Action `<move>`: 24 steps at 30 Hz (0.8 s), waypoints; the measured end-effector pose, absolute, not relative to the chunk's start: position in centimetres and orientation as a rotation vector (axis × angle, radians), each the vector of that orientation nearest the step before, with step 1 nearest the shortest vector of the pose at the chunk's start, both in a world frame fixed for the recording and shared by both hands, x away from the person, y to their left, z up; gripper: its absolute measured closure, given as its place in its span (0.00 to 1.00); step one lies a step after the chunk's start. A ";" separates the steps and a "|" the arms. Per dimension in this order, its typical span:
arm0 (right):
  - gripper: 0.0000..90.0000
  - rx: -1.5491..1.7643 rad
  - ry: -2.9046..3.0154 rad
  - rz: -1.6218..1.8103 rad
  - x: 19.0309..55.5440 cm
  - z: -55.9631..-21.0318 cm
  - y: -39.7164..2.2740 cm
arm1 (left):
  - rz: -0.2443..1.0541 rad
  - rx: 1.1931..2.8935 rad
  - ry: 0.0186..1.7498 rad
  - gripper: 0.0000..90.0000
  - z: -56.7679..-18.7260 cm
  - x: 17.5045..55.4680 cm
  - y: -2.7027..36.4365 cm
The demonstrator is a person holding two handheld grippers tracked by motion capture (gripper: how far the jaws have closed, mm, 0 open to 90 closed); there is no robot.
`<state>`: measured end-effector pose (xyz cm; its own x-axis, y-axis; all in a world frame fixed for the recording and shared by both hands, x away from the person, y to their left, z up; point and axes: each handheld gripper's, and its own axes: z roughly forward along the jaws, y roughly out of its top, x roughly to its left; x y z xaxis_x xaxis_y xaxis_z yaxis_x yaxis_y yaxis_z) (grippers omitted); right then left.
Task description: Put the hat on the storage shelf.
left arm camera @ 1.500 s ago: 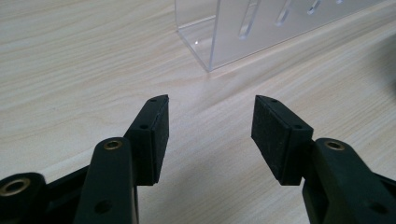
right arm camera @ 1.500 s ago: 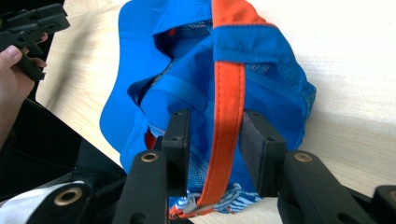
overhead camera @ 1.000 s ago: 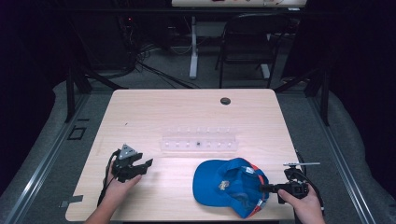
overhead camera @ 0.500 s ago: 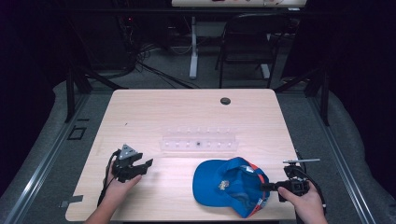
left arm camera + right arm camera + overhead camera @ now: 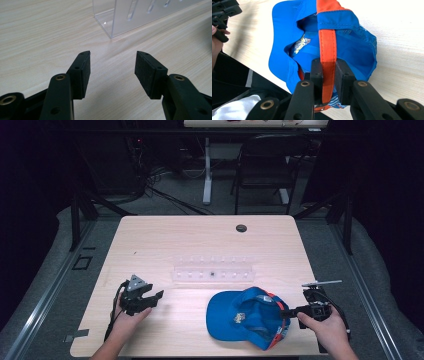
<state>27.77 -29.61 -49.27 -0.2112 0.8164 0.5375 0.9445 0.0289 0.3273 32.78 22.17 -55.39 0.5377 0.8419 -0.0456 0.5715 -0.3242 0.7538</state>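
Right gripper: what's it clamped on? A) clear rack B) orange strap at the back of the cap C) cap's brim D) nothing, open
B: in the right gripper view the right gripper has both jaws closed on the orange strap of the blue cap, while the clear rack sits apart, farther up the table.

The soft fabric baseball cap [image 5: 248,317] is bright blue with an orange strap [image 5: 327,47], and its lining carries what may be a yellow-and-white print. The pale wood-grain tabletop [image 5: 200,245] holds a clear plastic rack [image 5: 212,270]. Both hand-held grippers are black.
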 end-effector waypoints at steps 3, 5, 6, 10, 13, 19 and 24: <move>0.87 -1.829 -2.117 -0.896 28.2 -48.4 -29.2 | 0.463 2.031 1.141 0.52 -55.4 32.8 22.2; 0.87 -1.821 -2.134 -0.872 28.4 -47.9 -29.0 | 0.463 2.031 1.140 0.52 -55.4 32.8 22.2; 0.87 -1.821 -2.134 -0.872 28.4 -47.9 -29.0 | 0.463 2.032 1.139 0.52 -55.4 32.8 22.2; 0.87 -1.844 -2.174 -0.829 28.9 -47.2 -28.3 | 0.464 2.026 1.142 0.52 -55.4 32.8 22.2; 0.87 -1.829 -2.195 -0.789 29.2 -46.8 -28.2 | 0.464 2.027 1.143 0.52 -55.4 32.8 22.2; 0.87 -1.853 -2.188 -0.767 29.8 -45.6 -27.7 | 0.466 2.031 1.137 0.52 -55.4 32.9 22.3; 0.87 -1.868 -2.191 -0.749 30.2 -44.2 -27.4 | 0.465 2.033 1.138 0.52 -55.4 32.8 22.2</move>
